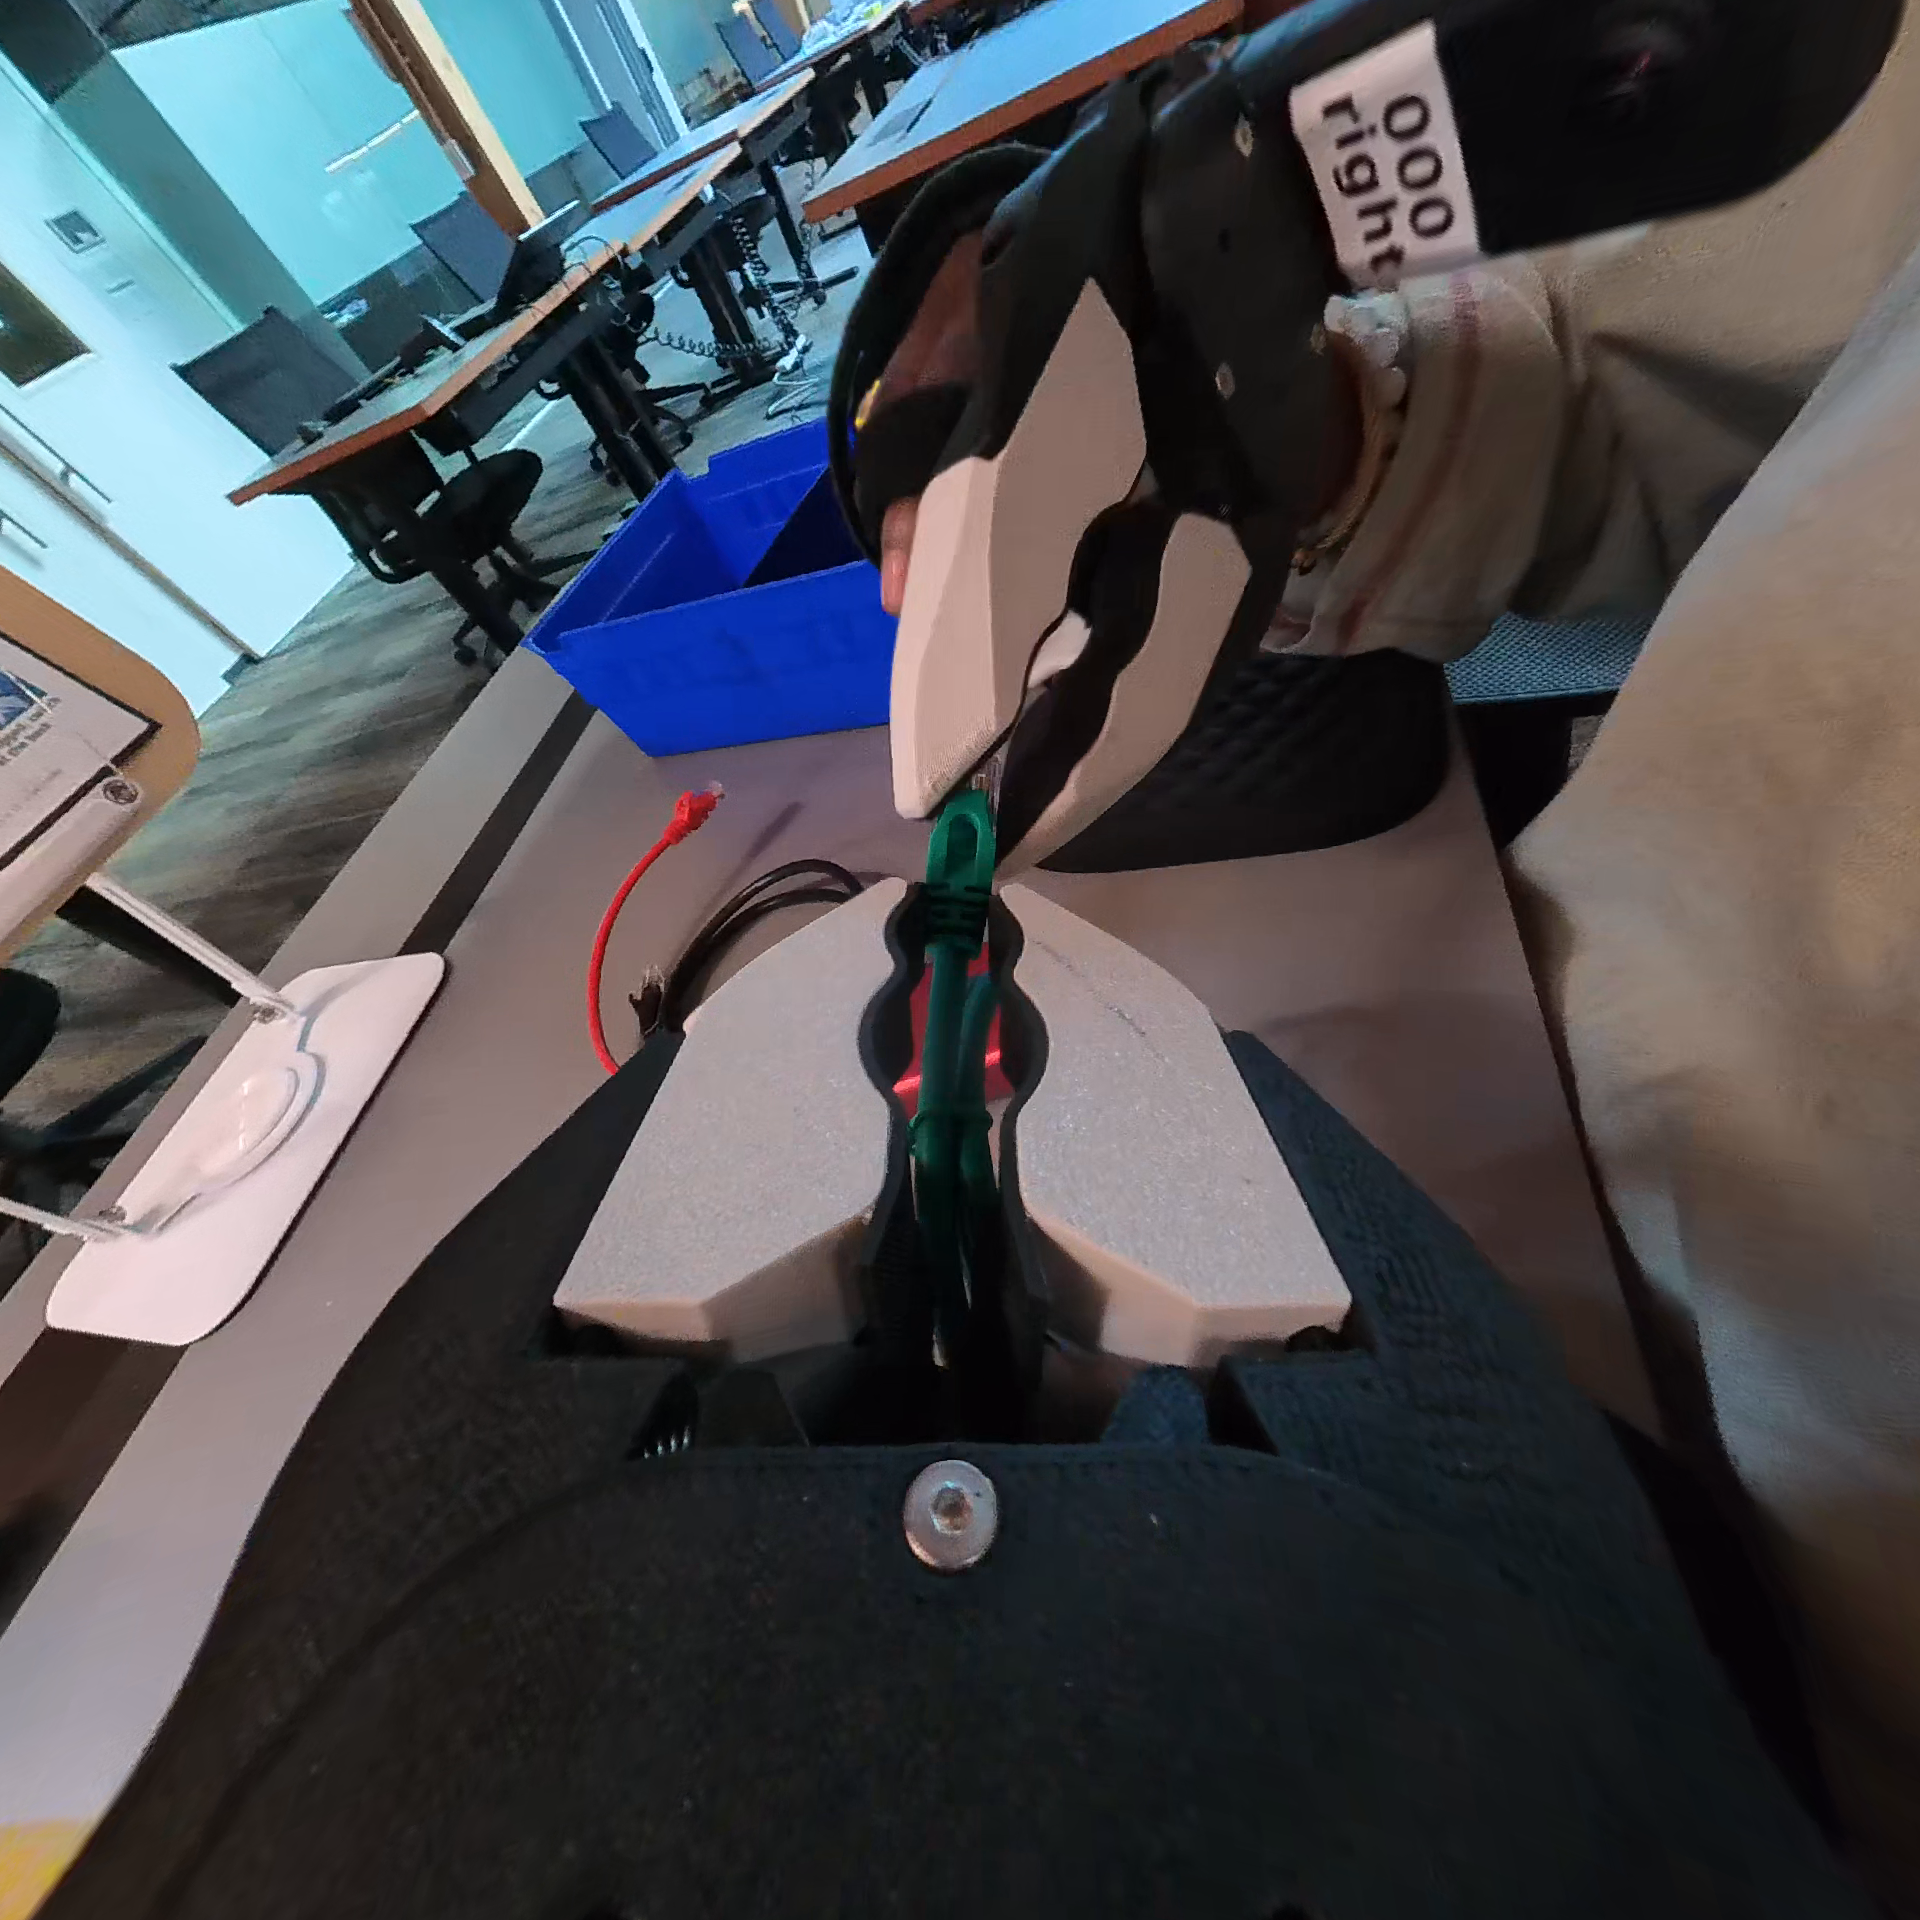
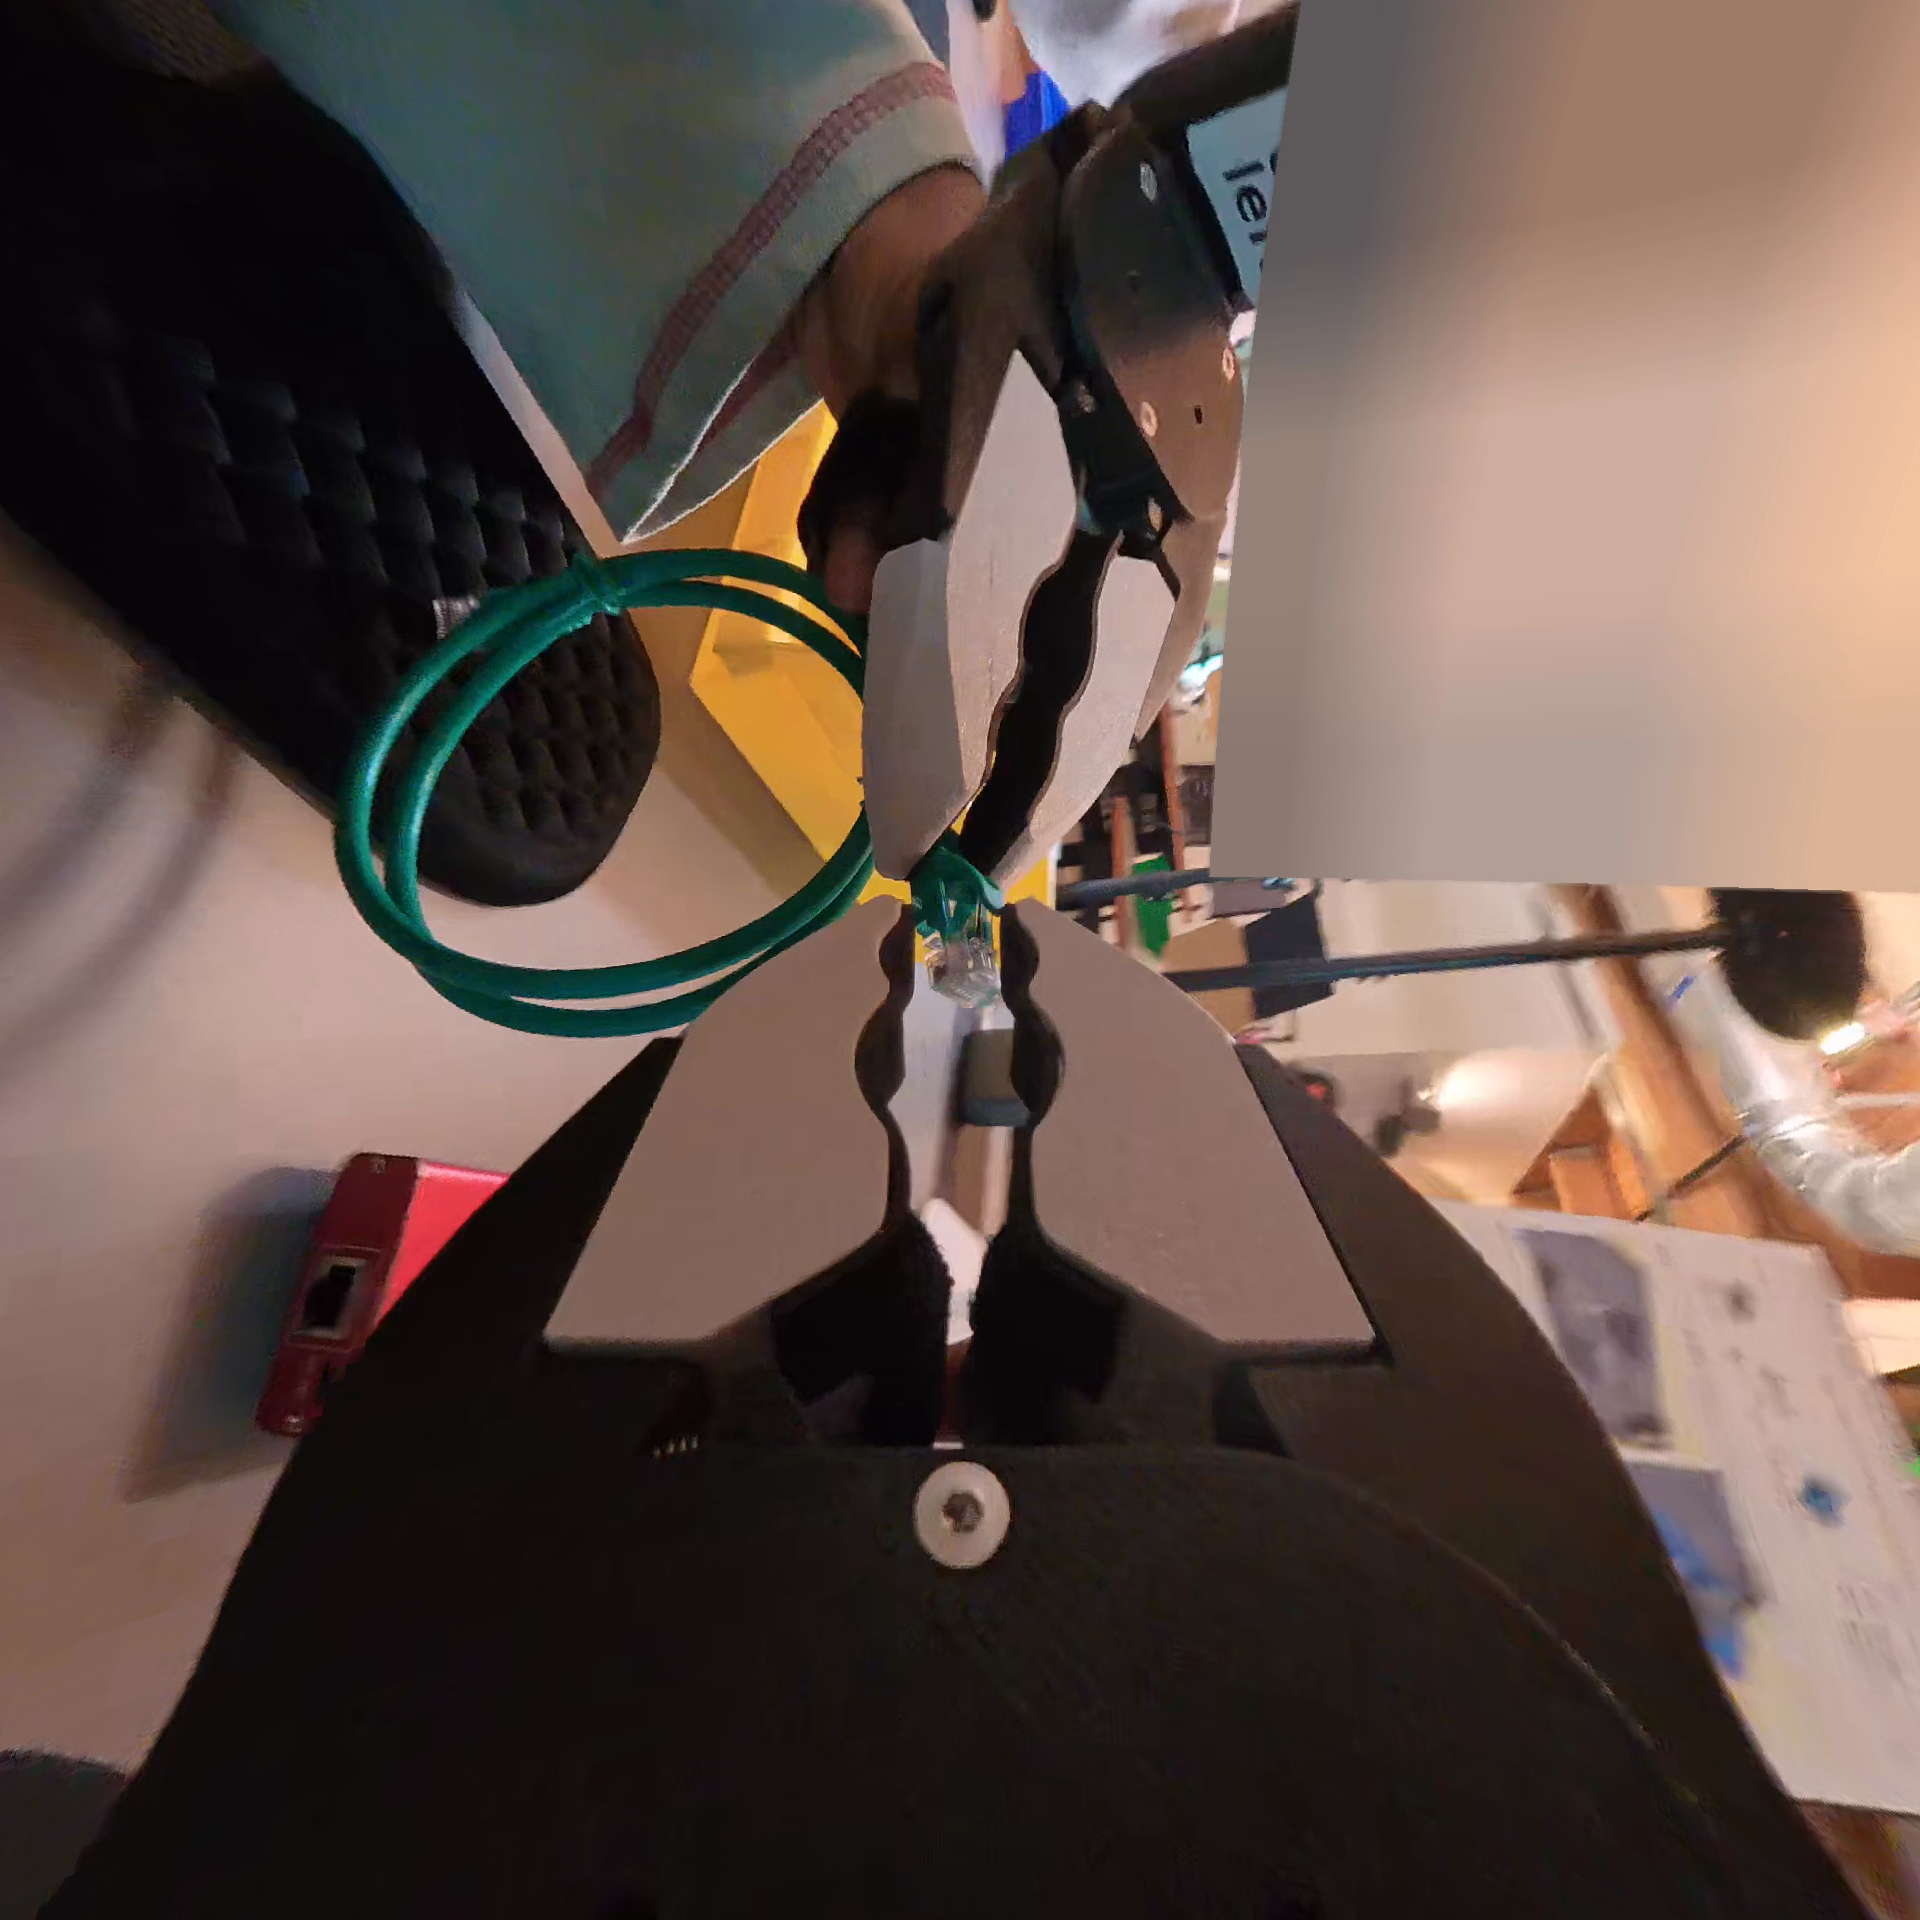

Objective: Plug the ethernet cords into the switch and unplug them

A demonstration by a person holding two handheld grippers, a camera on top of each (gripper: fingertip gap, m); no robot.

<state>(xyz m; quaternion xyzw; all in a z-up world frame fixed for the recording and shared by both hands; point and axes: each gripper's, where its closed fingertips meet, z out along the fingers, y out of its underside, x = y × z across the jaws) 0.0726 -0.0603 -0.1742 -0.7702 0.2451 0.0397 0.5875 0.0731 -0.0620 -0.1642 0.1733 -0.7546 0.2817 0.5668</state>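
Note:
A green ethernet cord (image 2: 457, 727) hangs in a tied loop. My left gripper (image 1: 956, 899) is shut on the cord just behind its boot (image 1: 961, 842); it also shows in the right wrist view (image 2: 935, 868), coming from above. My right gripper (image 2: 961, 920) meets it tip to tip, and the cord's clear plug (image 2: 961, 966) sits between its fingertips, which stand close on both sides. It shows in the left wrist view (image 1: 966, 831), closed around the plug end. The red switch (image 2: 353, 1278) lies on the table, one port showing; it also peeks between my left fingers (image 1: 987, 1049).
A red cord (image 1: 608, 935) and a black cord (image 1: 769, 883) lie on the grey table (image 1: 499, 831). A blue bin (image 1: 727, 634) stands beyond them, a white stand base (image 1: 260, 1132) at the left edge. A yellow bin (image 2: 790, 675) and a black mesh pad (image 2: 312, 499) lie near the person's sleeve (image 2: 644, 208).

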